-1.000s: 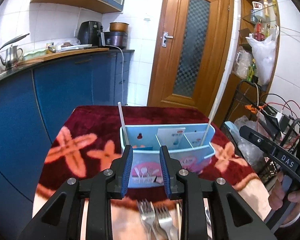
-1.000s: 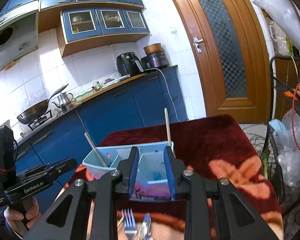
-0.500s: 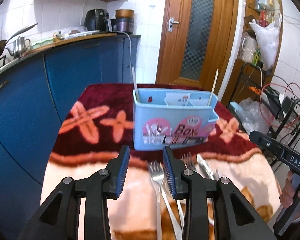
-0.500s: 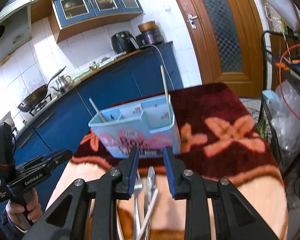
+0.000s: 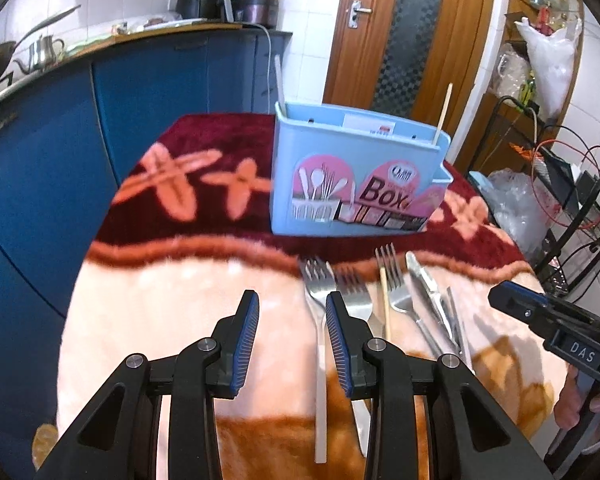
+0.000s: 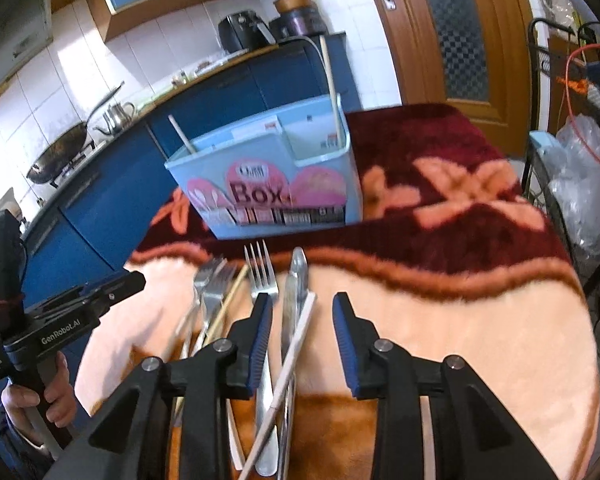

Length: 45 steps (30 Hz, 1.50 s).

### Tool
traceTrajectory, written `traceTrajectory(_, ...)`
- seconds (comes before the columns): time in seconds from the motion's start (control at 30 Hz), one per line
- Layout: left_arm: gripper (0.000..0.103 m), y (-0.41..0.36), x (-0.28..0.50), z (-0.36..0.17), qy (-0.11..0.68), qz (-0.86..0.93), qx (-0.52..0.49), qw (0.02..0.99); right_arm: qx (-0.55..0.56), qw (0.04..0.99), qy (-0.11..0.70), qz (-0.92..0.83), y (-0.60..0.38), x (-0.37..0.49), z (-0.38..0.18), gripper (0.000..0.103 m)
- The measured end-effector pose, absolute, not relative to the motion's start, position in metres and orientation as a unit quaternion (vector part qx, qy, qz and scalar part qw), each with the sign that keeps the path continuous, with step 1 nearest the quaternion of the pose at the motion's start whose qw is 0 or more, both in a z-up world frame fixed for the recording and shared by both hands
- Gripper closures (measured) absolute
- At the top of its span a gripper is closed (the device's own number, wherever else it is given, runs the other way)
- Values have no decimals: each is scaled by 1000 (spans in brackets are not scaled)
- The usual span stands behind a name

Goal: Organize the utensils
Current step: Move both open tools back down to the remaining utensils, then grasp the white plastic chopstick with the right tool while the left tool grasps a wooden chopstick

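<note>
A light blue utensil box [image 5: 352, 184] with pink "Box" label stands on the table; it also shows in the right wrist view [image 6: 268, 184], with a chopstick [image 6: 332, 92] standing at each end. Forks [image 5: 320, 320], knives [image 5: 432, 300] and a chopstick [image 5: 386, 304] lie loose in front of it. In the right wrist view the forks [image 6: 262, 276], a knife [image 6: 296, 284] and a white chopstick [image 6: 296, 344] lie under and left of my right gripper [image 6: 302, 312]. My left gripper [image 5: 288, 312] is open and empty just left of the forks. My right gripper is open and empty.
The table carries a red and peach flowered blanket [image 5: 180, 280]. Blue kitchen cabinets [image 5: 100, 120] stand to the left. A wooden door [image 5: 412, 32] is behind. A wire rack with cables and bags [image 5: 560, 184] stands at the right.
Both grippers have drawn back and dropped lower toward the table, so the loose utensils in front of the box have come into view. Both stay open.
</note>
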<state>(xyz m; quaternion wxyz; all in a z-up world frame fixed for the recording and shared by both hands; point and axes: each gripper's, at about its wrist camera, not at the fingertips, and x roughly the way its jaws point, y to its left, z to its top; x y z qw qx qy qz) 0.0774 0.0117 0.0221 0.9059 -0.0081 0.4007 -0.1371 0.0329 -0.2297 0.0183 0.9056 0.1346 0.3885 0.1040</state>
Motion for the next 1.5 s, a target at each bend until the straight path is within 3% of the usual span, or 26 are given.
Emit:
traceTrajectory(0.73, 68, 9, 82, -6, 435, -136, -27, 890, 138, 877, 447, 109, -219, 55, -16, 68)
traceTrajectory(0.77, 68, 8, 82, -6, 435, -136, -27, 890, 139, 876, 449, 109, -219, 56, -16, 69)
traceTrajectory(0.87, 68, 6, 82, -5, 434, -139, -26, 890, 139, 876, 449, 109, -219, 59, -17, 88)
traceTrajectory(0.93, 68, 3, 82, -4, 433, -142, -25, 890, 141, 878, 443, 112, -219, 59, -15, 93)
traceTrajectory(1.5, 68, -50, 84, 4, 423, -195, 31, 884, 136, 917, 359, 109, -238, 45, 17, 94)
